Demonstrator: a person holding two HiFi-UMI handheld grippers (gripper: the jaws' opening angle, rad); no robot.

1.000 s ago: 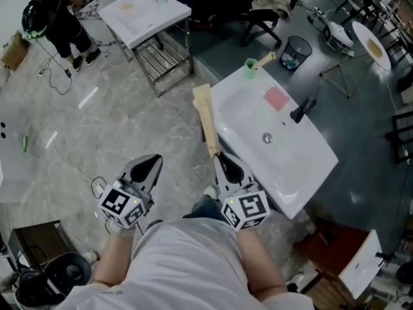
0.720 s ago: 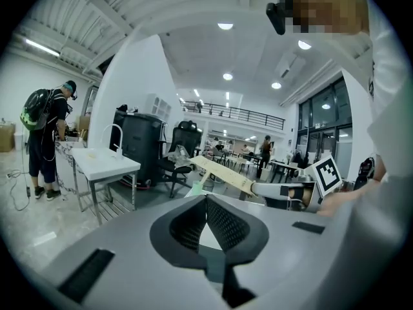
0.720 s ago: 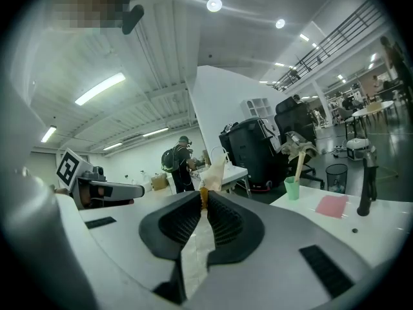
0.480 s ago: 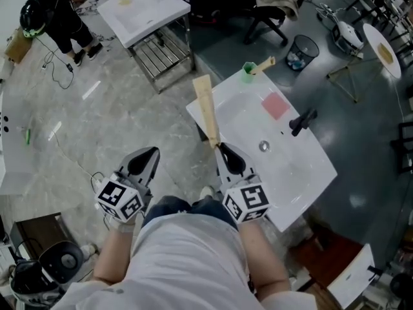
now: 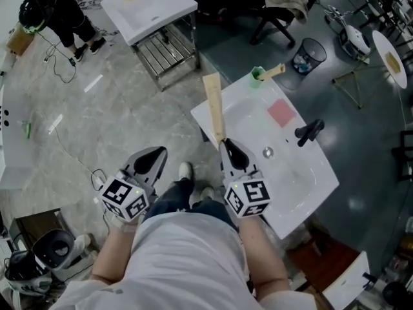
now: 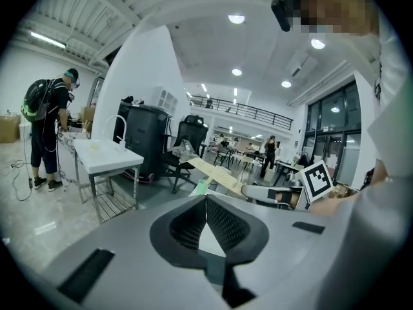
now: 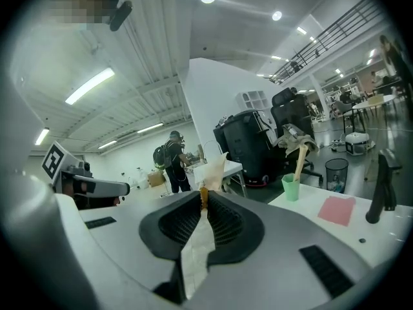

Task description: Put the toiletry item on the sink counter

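Right gripper [image 5: 226, 144] is pinched narrow on the near end of the toiletry item [image 5: 214, 108], a long, flat, tan strip. In the right gripper view its jaws [image 7: 204, 197] stand only a sliver apart, with the pale strip [image 7: 196, 247] clamped between the ribbed pads and running up and out past the tips. What sort of toiletry it is I cannot tell.

Left gripper [image 5: 159, 154] is closed and empty. In the left gripper view the tips [image 6: 206, 200] meet, and only a thin wedge of light shows lower down between the pads. It hangs over the floor, well apart from the sink and to the left of the person's legs.

From the right gripper the item reaches away from the person, above the left-hand part of the white sink counter [image 5: 303, 189]. Its far end passes beyond the counter's far-left edge and hangs over the grey floor. It is carried in the jaws and does not lie on the counter. From the left gripper view it shows as a tan bar [image 6: 216, 173] slanting across the middle distance.

On the counter, a green cup [image 5: 257, 75] with a wooden-handled thing in it stands at the far corner. A pink pad [image 5: 281, 113] lies nearer the black faucet [image 5: 308, 132], which stands on the right rim of the basin.
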